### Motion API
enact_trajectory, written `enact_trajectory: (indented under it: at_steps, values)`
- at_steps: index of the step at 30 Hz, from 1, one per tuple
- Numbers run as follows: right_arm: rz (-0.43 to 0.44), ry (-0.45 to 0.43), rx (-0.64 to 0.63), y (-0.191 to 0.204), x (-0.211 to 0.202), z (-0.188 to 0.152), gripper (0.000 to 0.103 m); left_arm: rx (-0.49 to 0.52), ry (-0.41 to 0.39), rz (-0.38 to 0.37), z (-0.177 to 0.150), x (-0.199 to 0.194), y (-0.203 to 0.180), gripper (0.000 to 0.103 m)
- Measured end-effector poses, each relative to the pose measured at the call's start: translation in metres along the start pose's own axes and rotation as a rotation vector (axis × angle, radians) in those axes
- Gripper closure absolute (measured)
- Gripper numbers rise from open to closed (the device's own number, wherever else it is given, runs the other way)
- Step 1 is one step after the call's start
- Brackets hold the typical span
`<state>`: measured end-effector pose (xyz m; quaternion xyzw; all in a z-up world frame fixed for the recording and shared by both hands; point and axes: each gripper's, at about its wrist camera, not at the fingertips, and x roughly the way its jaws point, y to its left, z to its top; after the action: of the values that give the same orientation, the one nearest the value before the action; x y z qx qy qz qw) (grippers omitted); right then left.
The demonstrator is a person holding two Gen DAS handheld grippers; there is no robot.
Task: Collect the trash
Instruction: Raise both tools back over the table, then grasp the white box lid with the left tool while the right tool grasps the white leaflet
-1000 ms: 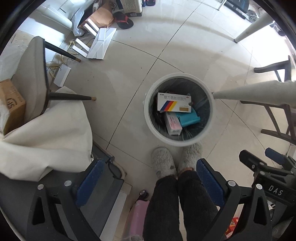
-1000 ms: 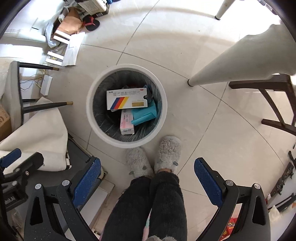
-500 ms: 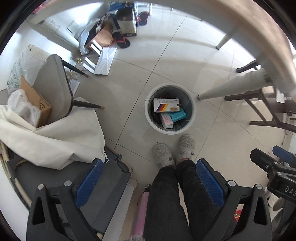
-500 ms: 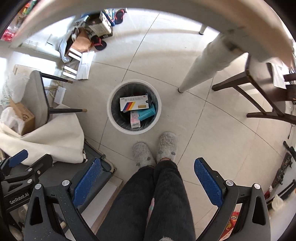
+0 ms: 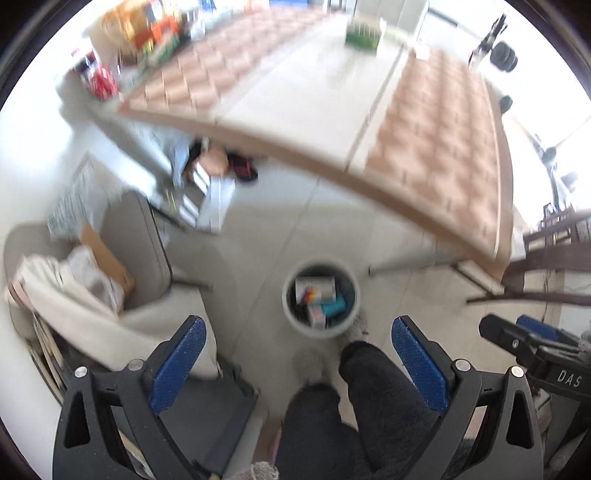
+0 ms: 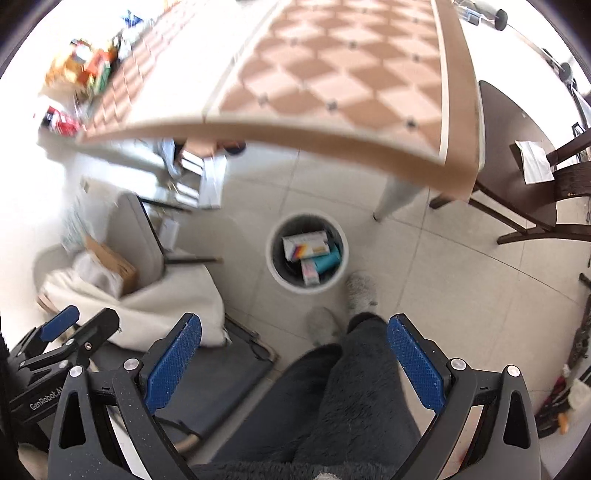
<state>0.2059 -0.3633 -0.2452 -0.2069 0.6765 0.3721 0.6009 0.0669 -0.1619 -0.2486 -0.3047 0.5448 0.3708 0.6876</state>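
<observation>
Your left gripper (image 5: 295,360) and right gripper (image 6: 293,356) both gape wide, holding nothing. Beyond your slippers, the waste bin (image 6: 275,267) holds cardboard medicine boxes (image 6: 306,246). On the far tabletop, a green box (image 5: 362,31): likely light, stiff; pinch its flat sides.

Both wrist views high above floor, facing down, sharing waste bin (image 5: 320,302) (image 6: 307,254), table edge (image 5: 369,188) (image 6: 332,140)

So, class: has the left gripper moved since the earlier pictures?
Yes. The left gripper has risen: the trash bin on the floor looks smaller, and the tabletop is now in view.
</observation>
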Motion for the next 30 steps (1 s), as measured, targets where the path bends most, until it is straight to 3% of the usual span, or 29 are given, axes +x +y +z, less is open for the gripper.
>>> enact_trajectory:
  at_steps: [6,13,23,30]
  values:
    - [0.014,-0.113,-0.006,0.007,-0.051,0.074,0.001,0.009,-0.131,0.044,0.086,-0.023,-0.007,0.0]
    - [-0.007,-0.146,-0.003,-0.019,-0.065,0.211,0.001,0.078,-0.155,0.062,0.216,-0.004,-0.048,0.0]
    - [-0.04,-0.083,0.022,-0.074,-0.024,0.453,0.001,0.204,0.011,0.024,0.425,0.097,-0.131,0.0]
    - [-0.108,-0.008,-0.052,-0.081,0.029,0.594,0.001,0.247,0.15,-0.006,0.504,0.175,-0.157,0.0]
